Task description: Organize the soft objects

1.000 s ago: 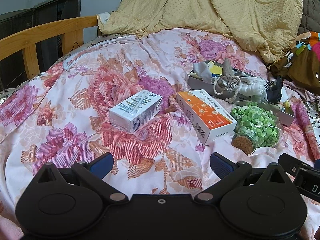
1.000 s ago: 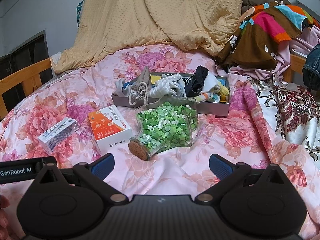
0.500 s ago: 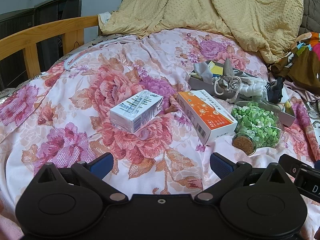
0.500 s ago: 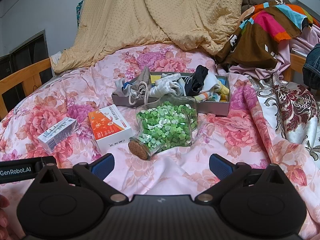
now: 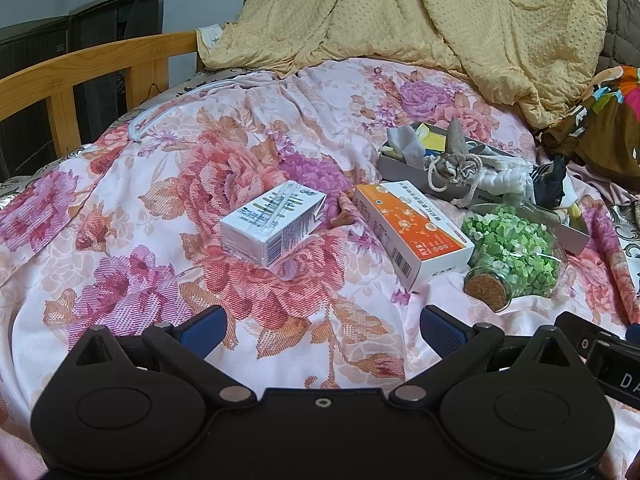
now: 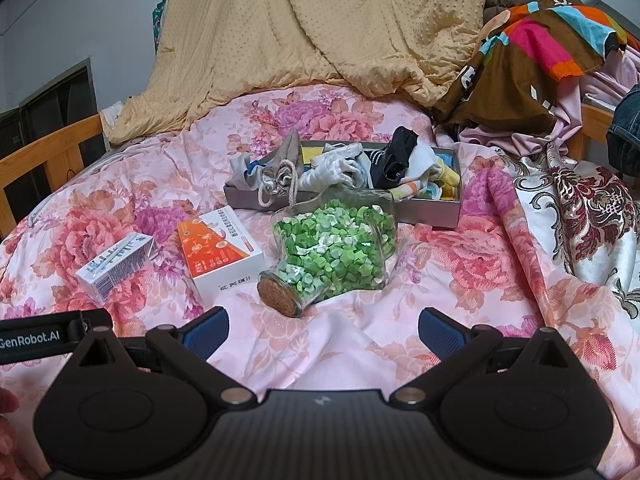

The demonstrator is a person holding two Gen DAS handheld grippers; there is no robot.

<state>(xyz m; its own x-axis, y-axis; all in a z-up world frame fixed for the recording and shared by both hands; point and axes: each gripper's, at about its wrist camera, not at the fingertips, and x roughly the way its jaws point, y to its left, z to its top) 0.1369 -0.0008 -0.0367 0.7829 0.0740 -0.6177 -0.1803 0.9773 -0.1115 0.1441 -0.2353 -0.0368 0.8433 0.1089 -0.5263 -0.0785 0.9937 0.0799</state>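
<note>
The left hand-held gripper (image 5: 322, 330) is hovering low over the flowered bedspread (image 5: 160, 200) with its blue fingers spread wide and nothing between them. The right hand-held gripper (image 6: 322, 330) is also standing wide and empty, just in front of the glass jar (image 6: 332, 252).

This jar is lying on its side in the middle of the bed, full of green paper stars, and its cork stopper (image 6: 278, 294) is pointing toward the grippers. Just left of the jar an orange and white box (image 6: 218, 256) is lying flat, and further left of it a small white carton (image 6: 116, 266) is resting apart from it.

Directly behind the jar a grey tray (image 6: 432, 210) is holding the soft objects: a grey drawstring pouch (image 6: 282, 168) hanging over its left front edge, white socks (image 6: 336, 170), a black sock (image 6: 394, 158) and yellow pieces.

Far behind the jar a yellow quilt (image 6: 320, 32) is lying heaped, and a multicoloured cloth (image 6: 540, 56) is piled to its right.
</note>
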